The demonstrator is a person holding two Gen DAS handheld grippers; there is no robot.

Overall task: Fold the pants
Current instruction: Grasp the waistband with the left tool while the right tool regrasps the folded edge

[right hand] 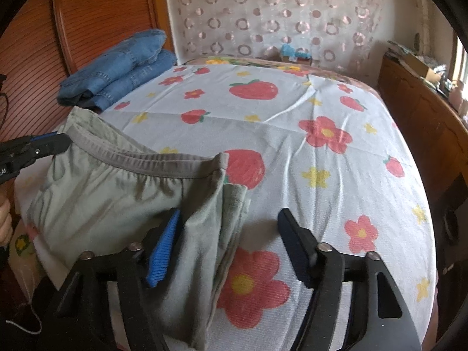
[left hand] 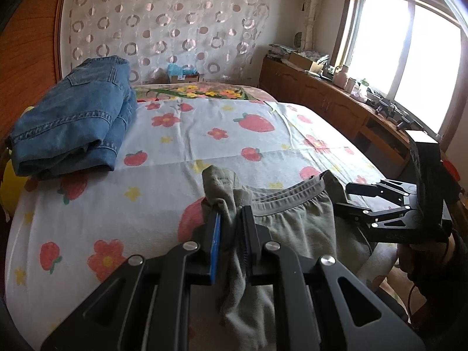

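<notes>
Grey-green pants (left hand: 292, 222) lie at the near edge of the bed, waistband (right hand: 152, 159) toward the far side. My left gripper (left hand: 232, 219) is shut on a bunched corner of the pants at the waistband's left end. It also shows in the right wrist view (right hand: 44, 143) at the left edge. My right gripper (right hand: 231, 222) is open, its jaws wide apart around the pants' right edge, where a leg end is folded up. In the left wrist view it (left hand: 348, 196) sits by the waistband's right end.
Folded blue jeans (left hand: 76, 120) lie at the bed's far left, also in the right wrist view (right hand: 117, 70). The strawberry-and-flower sheet (right hand: 307, 146) covers the bed. A wooden cabinet (left hand: 321, 96) with clutter runs along the right under a window. A wooden headboard (right hand: 96, 14) stands left.
</notes>
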